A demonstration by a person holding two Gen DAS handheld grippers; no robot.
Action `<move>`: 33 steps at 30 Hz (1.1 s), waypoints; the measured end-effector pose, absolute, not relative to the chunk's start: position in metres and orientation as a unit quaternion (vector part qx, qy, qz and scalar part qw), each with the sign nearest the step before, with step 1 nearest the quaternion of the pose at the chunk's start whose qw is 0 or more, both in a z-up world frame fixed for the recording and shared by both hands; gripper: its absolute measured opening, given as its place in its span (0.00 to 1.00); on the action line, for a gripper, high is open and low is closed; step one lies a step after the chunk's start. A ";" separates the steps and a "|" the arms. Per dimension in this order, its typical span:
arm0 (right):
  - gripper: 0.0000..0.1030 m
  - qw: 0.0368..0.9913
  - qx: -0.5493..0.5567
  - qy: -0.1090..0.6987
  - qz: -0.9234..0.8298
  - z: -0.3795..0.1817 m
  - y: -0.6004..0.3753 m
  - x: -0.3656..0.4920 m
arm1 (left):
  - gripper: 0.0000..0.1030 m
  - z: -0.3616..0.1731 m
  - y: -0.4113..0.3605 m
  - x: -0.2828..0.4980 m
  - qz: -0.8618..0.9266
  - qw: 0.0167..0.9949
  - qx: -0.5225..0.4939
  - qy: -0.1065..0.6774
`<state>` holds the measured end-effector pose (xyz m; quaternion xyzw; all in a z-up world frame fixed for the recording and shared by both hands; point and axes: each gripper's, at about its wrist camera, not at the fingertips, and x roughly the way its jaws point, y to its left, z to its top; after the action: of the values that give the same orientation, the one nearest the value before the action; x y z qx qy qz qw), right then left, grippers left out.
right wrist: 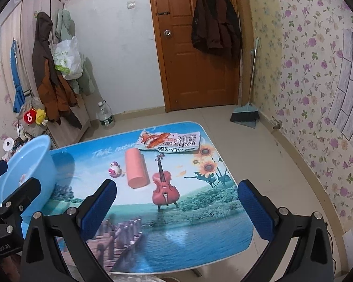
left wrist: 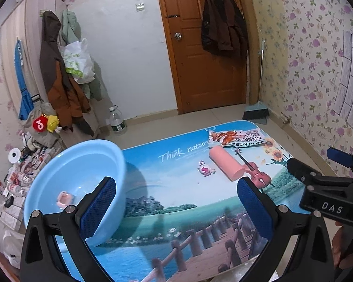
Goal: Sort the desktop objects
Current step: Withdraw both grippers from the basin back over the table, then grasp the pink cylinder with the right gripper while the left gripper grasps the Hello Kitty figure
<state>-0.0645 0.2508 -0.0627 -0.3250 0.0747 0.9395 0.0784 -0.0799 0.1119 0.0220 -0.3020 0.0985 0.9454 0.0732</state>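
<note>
Both hand-held grippers, left (left wrist: 176, 205) and right (right wrist: 176, 208), hover wide-jawed above the table (right wrist: 188, 223).

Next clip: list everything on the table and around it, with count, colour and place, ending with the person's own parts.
basin: 1, light blue, table's left edge
small item in basin: 1, pinkish, on its floor; cannot identify
pink cylinder: 1, lying mid-table
small toy: 1, white-pink, left of cylinder
snack packet: 1, white-red, far edge
table: 1, printed scenery top
water bottle: 1, clear, floor by wall
broom: 1, blue, right of door
left tool: 1, black, blue pads, open
right tool: 1, same, open
</note>
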 end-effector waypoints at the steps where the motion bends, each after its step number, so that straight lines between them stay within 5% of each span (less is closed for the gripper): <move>1: 1.00 0.077 -0.327 0.073 0.939 -0.066 0.251 -0.068 | 1.00 0.019 0.114 -0.084 0.944 0.074 -0.305 0.098; 33: 0.86 0.001 -0.421 -0.045 0.906 -0.156 0.205 -0.201 | 1.00 -0.030 0.102 -0.179 0.935 0.097 -0.339 0.046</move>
<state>-0.2007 0.2051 -0.1561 -0.4210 -0.0447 0.9060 0.0009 -0.1794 0.1025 -0.0303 -0.3394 0.0455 0.9345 0.0969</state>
